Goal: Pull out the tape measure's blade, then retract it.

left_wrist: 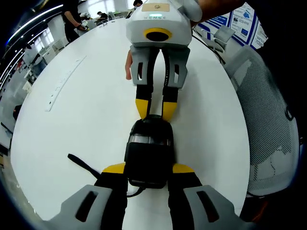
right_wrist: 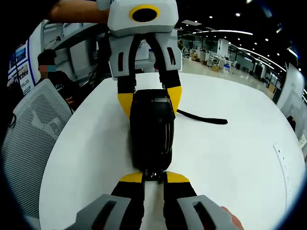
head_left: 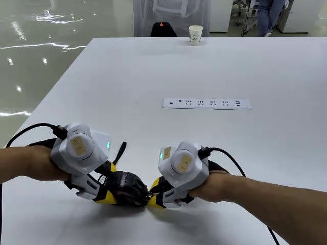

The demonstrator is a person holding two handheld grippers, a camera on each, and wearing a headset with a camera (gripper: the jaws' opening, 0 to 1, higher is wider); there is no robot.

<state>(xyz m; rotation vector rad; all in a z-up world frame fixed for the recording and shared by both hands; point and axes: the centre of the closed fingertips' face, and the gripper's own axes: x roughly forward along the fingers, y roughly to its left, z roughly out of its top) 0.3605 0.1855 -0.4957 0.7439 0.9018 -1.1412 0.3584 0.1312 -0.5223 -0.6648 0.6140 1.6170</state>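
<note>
Gripped the tape measure (head_left: 127,188) by its case between left gripper (left_wrist: 148,167) jaws, then pinched its blade tip (right_wrist: 153,174) with right gripper (right_wrist: 154,178) closed tight, directly opposite.

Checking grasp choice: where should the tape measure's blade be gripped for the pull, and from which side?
Grip the blade tip at the tape measure's narrow end, head-on, opposite the left hand-held gripper clamping its flanks. It lies flat on the table, that end facing the right hand-held gripper.
</note>
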